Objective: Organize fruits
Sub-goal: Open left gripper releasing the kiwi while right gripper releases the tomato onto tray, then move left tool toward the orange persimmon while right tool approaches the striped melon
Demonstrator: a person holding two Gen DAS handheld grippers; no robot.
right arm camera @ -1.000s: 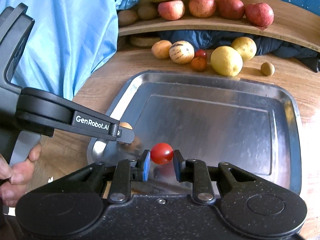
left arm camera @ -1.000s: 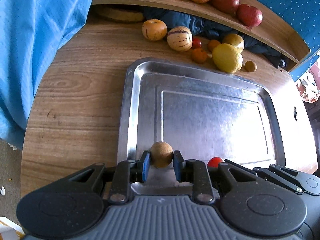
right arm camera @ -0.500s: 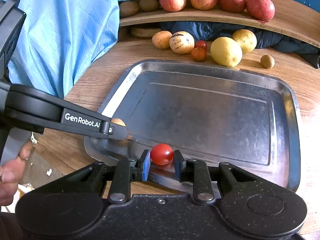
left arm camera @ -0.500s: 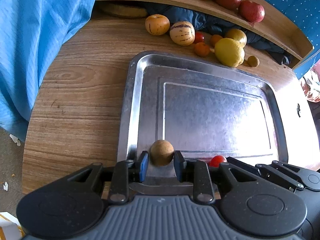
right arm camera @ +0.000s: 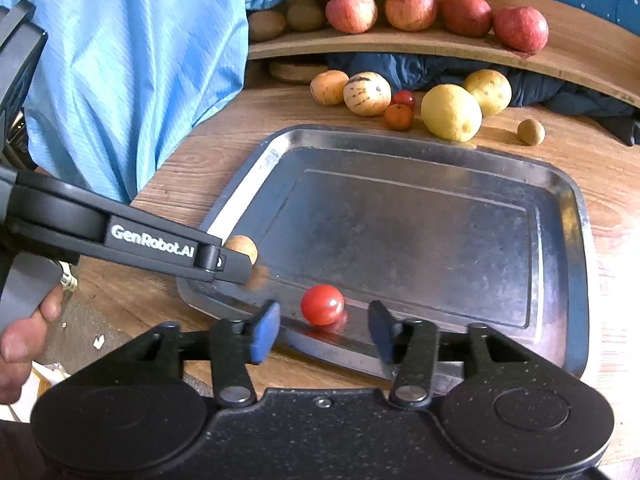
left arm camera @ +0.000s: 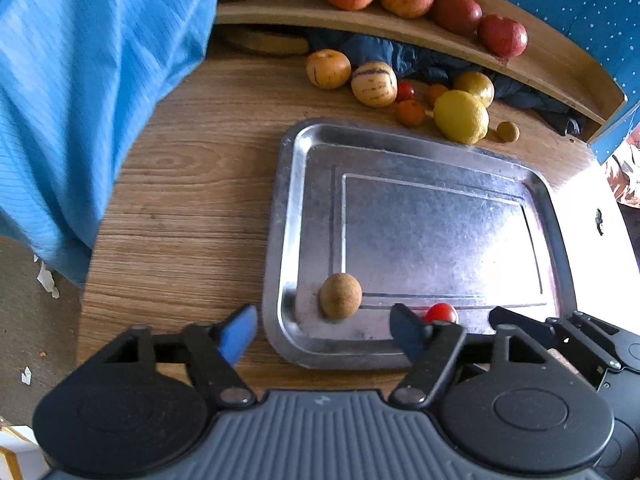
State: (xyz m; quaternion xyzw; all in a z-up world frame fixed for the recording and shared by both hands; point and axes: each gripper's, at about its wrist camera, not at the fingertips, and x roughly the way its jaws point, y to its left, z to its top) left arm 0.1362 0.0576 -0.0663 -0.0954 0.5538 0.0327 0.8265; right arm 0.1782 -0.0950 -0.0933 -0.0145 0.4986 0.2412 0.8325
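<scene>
A metal tray [left arm camera: 420, 148] [right arm camera: 400, 152] lies on the wooden table. A small round brown fruit [left arm camera: 340, 295] [right arm camera: 241, 246] rests in the tray's near left corner. A cherry tomato [right arm camera: 322, 304] [left arm camera: 441, 313] rests on the tray's near edge strip. My left gripper [left arm camera: 326, 334] is open, its jaws wide apart just short of the brown fruit. My right gripper [right arm camera: 324, 332] is open, its jaws either side of and just short of the tomato.
Behind the tray lie loose fruits: an orange-yellow fruit [left arm camera: 328, 69], a striped melon [left arm camera: 374, 84], lemons [left arm camera: 461, 117], small tomatoes [left arm camera: 410, 113] and a small brown fruit [left arm camera: 507, 132]. Apples [right arm camera: 520, 29] sit on a raised wooden shelf. Blue cloth [left arm camera: 80, 100] hangs at left.
Both grippers opened and let go: the brown fruit and the cherry tomato now rest on the tray. Both grippers drew back slightly toward the near edge.
</scene>
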